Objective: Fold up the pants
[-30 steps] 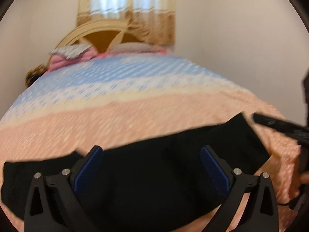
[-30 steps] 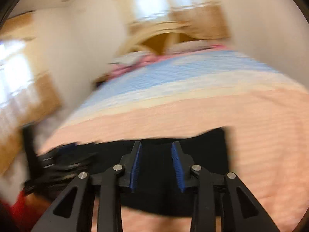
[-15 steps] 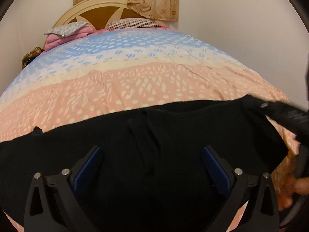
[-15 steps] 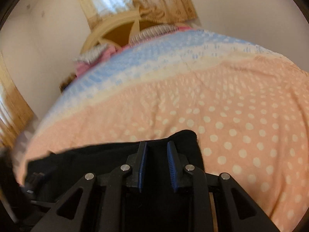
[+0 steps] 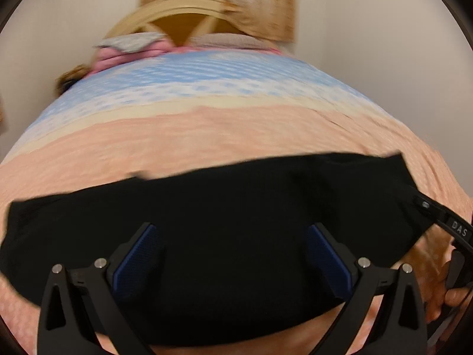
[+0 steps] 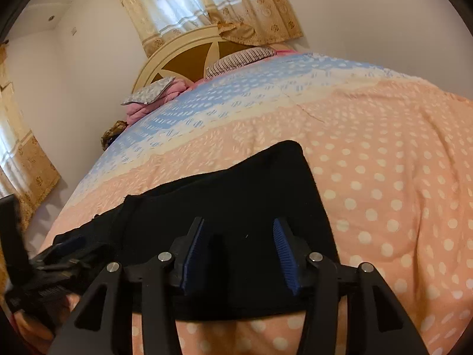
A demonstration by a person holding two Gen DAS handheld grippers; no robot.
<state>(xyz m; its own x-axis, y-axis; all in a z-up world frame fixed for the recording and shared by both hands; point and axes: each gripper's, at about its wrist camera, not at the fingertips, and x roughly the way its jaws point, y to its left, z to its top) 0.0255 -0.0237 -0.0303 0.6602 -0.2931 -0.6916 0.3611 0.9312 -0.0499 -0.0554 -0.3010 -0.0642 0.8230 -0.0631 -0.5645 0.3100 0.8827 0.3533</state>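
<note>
While spread flat: black pants (image 5: pixel 236 236) across the near, peach-dotted part of the bed (image 5: pixel 207 136)
Left hand-held gripper (image 5: pixel 233 257): jaws spread wide above the pants, nothing pinched
Right hand-held gripper (image 6: pixel 239 254): jaws opening, part-spread over the pants' right end, pads off the cloth
Far end: pillows (image 6: pixel 239 59), arched headboard (image 6: pixel 183 59), curtain (image 6: pixel 207 3)

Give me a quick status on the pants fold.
Left gripper open above black pants. Right gripper opening, nothing pinched. Pants flat on bedspread. Nothing in the way.
</note>
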